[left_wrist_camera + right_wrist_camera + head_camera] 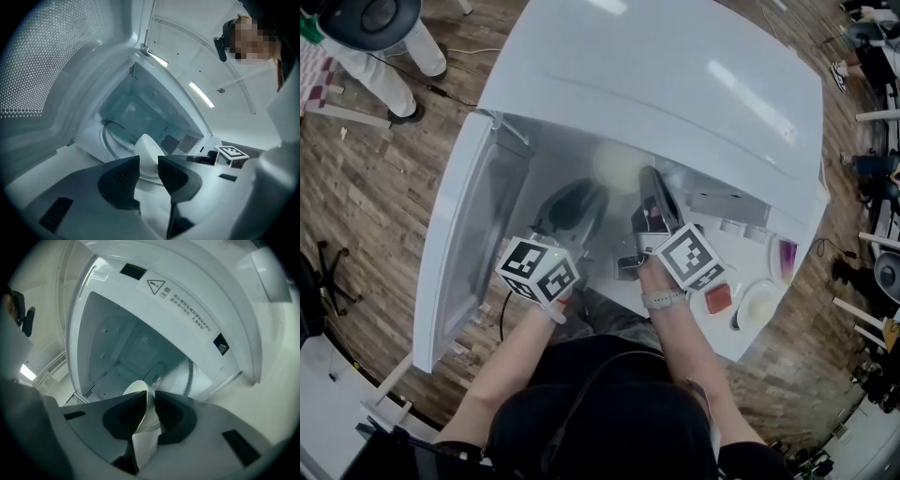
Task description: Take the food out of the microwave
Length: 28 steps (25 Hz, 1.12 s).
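A white bowl (619,167) sits inside the open white microwave (675,75), on its glass turntable (108,138). My right gripper (647,180) reaches into the cavity. In the right gripper view its jaws are closed on the rim of the bowl (144,439), whose wall runs down between the pads at the gripper (150,401). My left gripper (579,202) is just inside the opening, to the left of the bowl. In the left gripper view the bowl (149,151) lies beyond the gap of the left gripper (149,171), which is open and touches nothing.
The microwave door (455,253) hangs open at the left, close to my left hand. The control panel with a red button (718,298) and a round dial (757,304) is at the right. A person's legs (389,56) stand on the wooden floor at the upper left.
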Tool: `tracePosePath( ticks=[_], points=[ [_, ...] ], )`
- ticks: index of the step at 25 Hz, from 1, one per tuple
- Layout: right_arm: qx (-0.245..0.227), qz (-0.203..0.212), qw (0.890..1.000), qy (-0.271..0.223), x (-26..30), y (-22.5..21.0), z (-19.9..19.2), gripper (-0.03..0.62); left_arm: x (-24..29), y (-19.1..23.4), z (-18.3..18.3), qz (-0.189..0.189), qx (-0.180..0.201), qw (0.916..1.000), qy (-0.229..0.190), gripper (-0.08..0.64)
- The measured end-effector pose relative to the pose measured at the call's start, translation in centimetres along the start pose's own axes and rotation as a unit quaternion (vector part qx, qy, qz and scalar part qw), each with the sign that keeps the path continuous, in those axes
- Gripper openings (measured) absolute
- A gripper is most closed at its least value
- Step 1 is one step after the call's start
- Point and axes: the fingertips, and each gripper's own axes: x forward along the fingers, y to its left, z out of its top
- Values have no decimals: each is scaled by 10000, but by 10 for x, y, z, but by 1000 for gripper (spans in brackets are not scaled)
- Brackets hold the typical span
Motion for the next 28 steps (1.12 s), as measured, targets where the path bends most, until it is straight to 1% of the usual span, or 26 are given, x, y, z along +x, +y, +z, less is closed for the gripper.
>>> tracePosePath(
  ticks=[4, 10, 18, 20, 24, 26, 28],
  points=[
    [-418, -10, 9991, 56, -1, 0, -3, 67, -2, 1, 3, -21, -57, 10000, -75, 111],
    [-763, 42, 9970, 77, 0, 6, -2, 64, 6, 3, 13, 3, -145, 9998, -110, 111],
    [-1247, 93, 9920, 169, -2, 9, -5, 64, 13, 10, 13, 236, -44, 9996, 168, 110],
    [-1344, 122, 9907, 175, -2, 11, -4, 63, 14, 11, 12, 300, -59, 9993, 209, 110],
    [-1700, 192, 9851, 198, -2, 15, -5, 63, 17, 15, 9, 424, -175, 9986, 278, 110],
    [-1749, 195, 9842, 196, -3, 16, -5, 63, 17, 17, 10, 480, -279, 9981, 254, 110],
    [-1687, 175, 9854, 183, -3, 15, -5, 63, 16, 18, 11, 536, -334, 9978, 184, 110]
  ],
)
